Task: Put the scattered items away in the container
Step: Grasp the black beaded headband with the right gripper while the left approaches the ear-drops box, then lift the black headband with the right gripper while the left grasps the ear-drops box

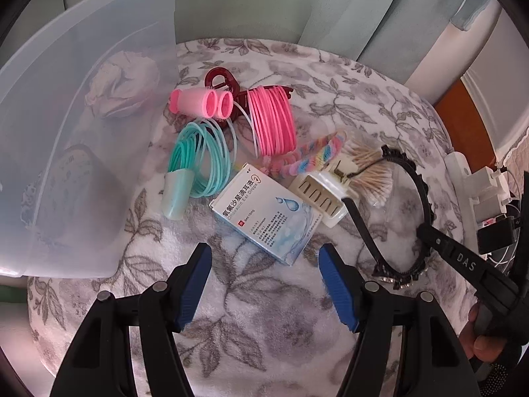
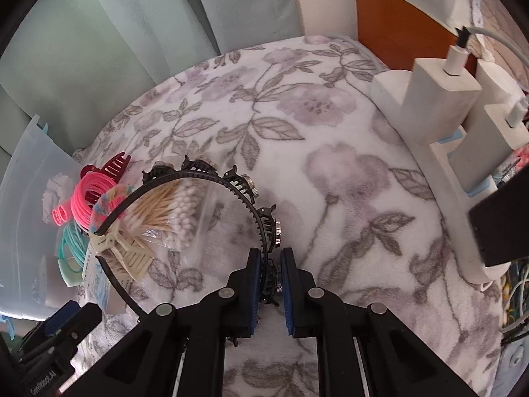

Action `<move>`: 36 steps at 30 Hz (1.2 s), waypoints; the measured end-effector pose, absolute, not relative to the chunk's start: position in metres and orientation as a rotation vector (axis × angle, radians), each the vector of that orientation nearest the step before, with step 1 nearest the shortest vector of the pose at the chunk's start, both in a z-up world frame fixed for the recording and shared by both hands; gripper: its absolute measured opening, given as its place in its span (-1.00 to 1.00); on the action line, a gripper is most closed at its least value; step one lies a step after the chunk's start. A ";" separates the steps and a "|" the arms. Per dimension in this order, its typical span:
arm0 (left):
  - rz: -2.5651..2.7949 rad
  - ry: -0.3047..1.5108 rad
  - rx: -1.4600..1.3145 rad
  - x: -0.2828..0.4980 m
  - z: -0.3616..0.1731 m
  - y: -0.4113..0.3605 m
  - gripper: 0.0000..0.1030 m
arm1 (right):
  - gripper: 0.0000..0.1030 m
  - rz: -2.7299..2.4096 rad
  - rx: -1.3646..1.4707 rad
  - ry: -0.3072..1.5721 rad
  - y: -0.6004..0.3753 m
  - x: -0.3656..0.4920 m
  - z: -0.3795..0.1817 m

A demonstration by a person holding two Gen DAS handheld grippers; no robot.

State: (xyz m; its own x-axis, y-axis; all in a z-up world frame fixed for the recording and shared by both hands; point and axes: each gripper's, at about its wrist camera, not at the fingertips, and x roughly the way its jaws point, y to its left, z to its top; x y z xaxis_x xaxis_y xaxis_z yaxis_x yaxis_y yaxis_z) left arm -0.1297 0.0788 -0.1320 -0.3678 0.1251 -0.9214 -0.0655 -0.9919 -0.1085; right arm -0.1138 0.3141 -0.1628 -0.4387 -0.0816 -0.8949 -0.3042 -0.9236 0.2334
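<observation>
Two grippers at work. Bin (image 1: 66,106), left of the ear-drops box (image 1: 264,211): holds little so far. Left gripper (image 1: 267,284), just before the box: jaws apart, empty. Right gripper (image 2: 269,281), right of the box: clenched on the headband (image 2: 211,178). Risk: its far tip lies over the swab bag (image 2: 172,211) and may drag it or the cream clip (image 2: 129,258) when lifted.

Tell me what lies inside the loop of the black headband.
Inside the black headband lies a clear bag of cotton swabs, with the cream hair claw at its open end. The right gripper, shut on the band, hides the patch beneath it.
</observation>
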 end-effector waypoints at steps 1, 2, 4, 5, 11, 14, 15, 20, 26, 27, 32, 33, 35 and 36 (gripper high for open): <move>2.507 -0.079 -1.694 -0.131 -0.132 0.081 0.33 | -0.74 2.481 -1.577 0.559 0.319 -0.109 -0.163; 2.507 -0.078 -1.696 -0.132 -0.132 0.083 0.33 | -0.74 2.465 -1.574 0.572 0.325 -0.103 -0.163; 2.498 -0.086 -1.705 -0.135 -0.133 0.088 0.33 | -0.74 2.438 -1.569 0.610 0.335 -0.092 -0.163; 2.494 -0.087 -1.714 -0.136 -0.135 0.091 0.33 | -0.74 2.429 -1.567 0.625 0.339 -0.087 -0.163; 2.543 -0.114 -1.744 -0.149 -0.145 0.105 0.32 | -0.74 2.422 -1.575 0.636 0.345 -0.072 -0.161; 2.603 -0.111 -1.751 -0.155 -0.147 0.103 0.26 | -0.74 2.418 -1.582 0.646 0.345 -0.075 -0.163; 2.612 -0.128 -1.749 -0.157 -0.148 0.101 0.26 | -0.74 2.417 -1.581 0.647 0.345 -0.075 -0.163; 2.639 -0.100 -1.739 -0.159 -0.148 0.104 0.25 | -0.73 2.418 -1.582 0.646 0.347 -0.075 -0.163; 2.591 -0.094 -1.761 -0.145 -0.149 0.092 0.07 | -0.73 2.417 -1.583 0.658 0.348 -0.073 -0.163; 2.583 -0.094 -1.770 -0.142 -0.149 0.089 0.07 | -0.73 2.417 -1.582 0.659 0.347 -0.073 -0.163; 2.561 -0.137 -1.778 -0.135 -0.151 0.075 0.07 | -0.71 2.421 -1.584 0.649 0.345 -0.072 -0.164; 2.558 -0.147 -1.781 -0.137 -0.151 0.076 0.07 | -0.70 2.423 -1.583 0.647 0.344 -0.072 -0.164; 2.557 -0.164 -1.788 -0.140 -0.151 0.078 0.07 | -0.69 2.427 -1.585 0.642 0.343 -0.072 -0.164; 2.555 -0.174 -1.792 -0.142 -0.151 0.079 0.07 | -0.69 2.429 -1.586 0.643 0.344 -0.072 -0.164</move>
State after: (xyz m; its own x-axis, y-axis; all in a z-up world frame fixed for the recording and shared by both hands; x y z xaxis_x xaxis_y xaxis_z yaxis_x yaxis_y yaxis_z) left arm -0.1425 0.0793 -0.1513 -0.3428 0.0767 -0.9363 0.0506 -0.9937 -0.0999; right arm -0.0721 0.3439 -0.1645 -0.4200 -0.0908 -0.9030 -0.3681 -0.8924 0.2610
